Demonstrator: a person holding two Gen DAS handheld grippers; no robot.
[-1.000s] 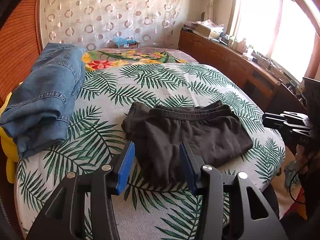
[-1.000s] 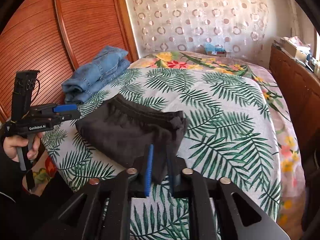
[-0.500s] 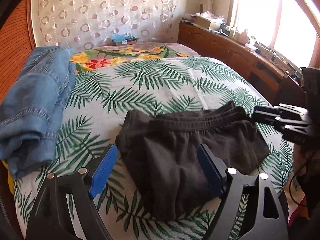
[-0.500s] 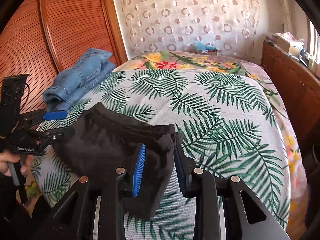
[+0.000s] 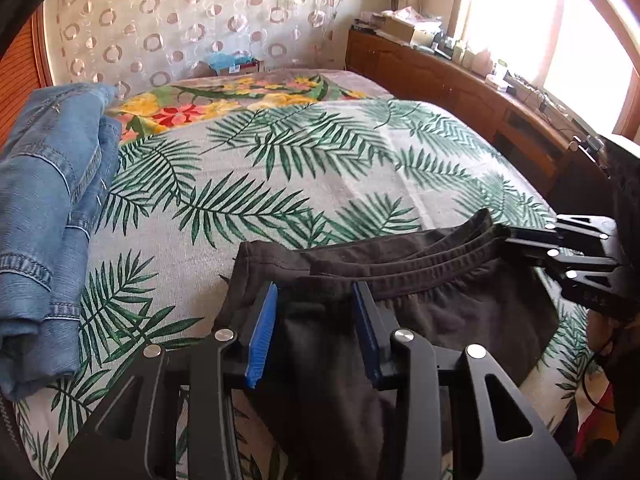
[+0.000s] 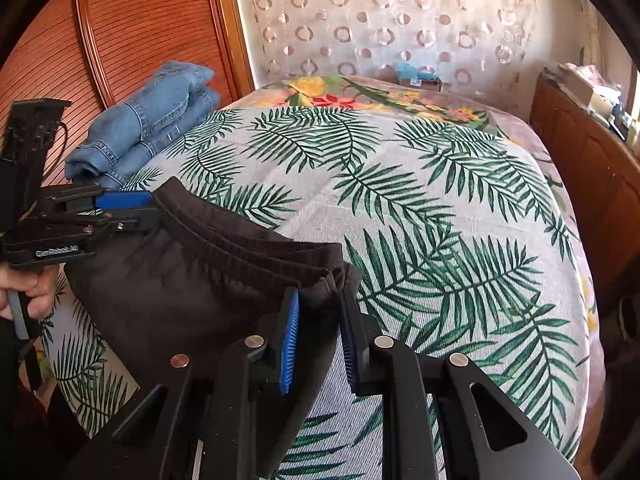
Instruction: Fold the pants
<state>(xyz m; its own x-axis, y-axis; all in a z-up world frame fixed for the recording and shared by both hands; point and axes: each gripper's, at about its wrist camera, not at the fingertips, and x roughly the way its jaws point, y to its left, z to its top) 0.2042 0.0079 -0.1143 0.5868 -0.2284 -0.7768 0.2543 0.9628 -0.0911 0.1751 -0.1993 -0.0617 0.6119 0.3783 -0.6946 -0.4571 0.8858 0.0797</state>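
Change: both grippers have come forward over the black pants since a second ago, and the cloth now bunches up between their fingers.
Left gripper [image 5: 314, 312]: jaws closing, a thick fold of the black pants [image 5: 460, 304] between the blue pads [image 5: 262, 336]; both pads lie against the cloth at the waistband's left end.
Right gripper [image 6: 318, 320]: jaws closing and narrow, a bunched corner of the pants [image 6: 192, 288] between the pads at the waistband's right end; the cloth fills the gap.
Pants: folded, dark, at the near edge of the bed, elastic waistband away from the cameras and lifted in ridges between the two grippers; the lower part hangs over the edge.
Hand [image 6: 28, 292]: a person's hand grips the left gripper's handle, seen from the right wrist.
Bedspread [image 5: 320, 168]: pale with green palm leaves, a flowered strip at the far end.
Jeans [image 5: 48, 216]: folded blue denim stack on the left side of the bed, well apart from the pants.
Far: wooden cabinet [image 5: 460, 92] with clutter under a bright window; circle-pattern curtain [image 6: 400, 16] behind the bed.
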